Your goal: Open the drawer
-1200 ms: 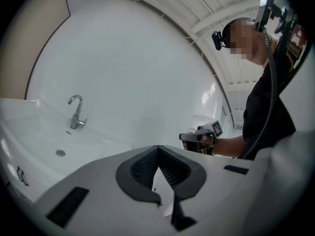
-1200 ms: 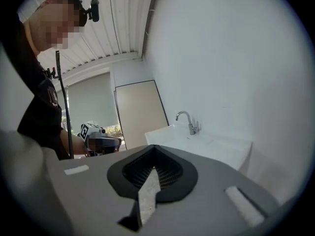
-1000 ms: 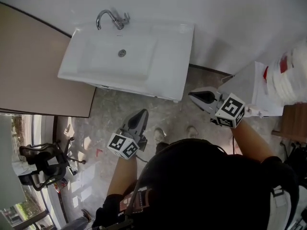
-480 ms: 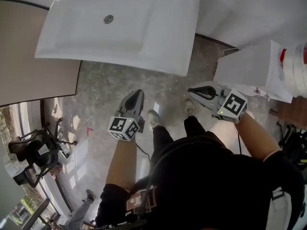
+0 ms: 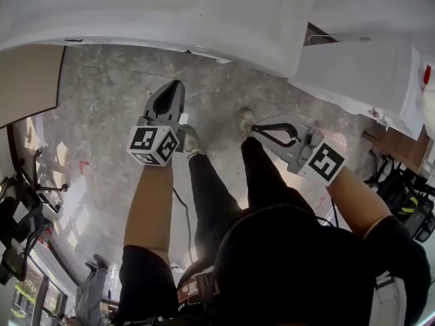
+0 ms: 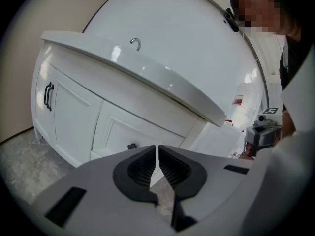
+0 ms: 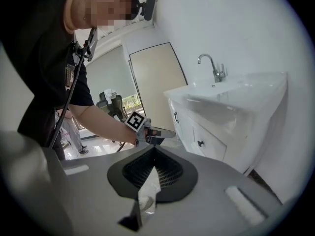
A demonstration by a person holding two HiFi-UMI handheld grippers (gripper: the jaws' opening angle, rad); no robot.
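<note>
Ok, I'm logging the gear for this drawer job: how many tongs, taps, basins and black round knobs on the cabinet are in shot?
Tongs: 2, left tongs and right tongs
Taps: 1
Basins: 1
Black round knobs: 1
Total: 5

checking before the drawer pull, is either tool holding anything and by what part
Nothing is held: the left tool and the right tool are both shut and empty.

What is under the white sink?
A white cabinet: a door with a dark handle and a drawer with a small knob. Both are shut, so the inside is hidden.
</note>
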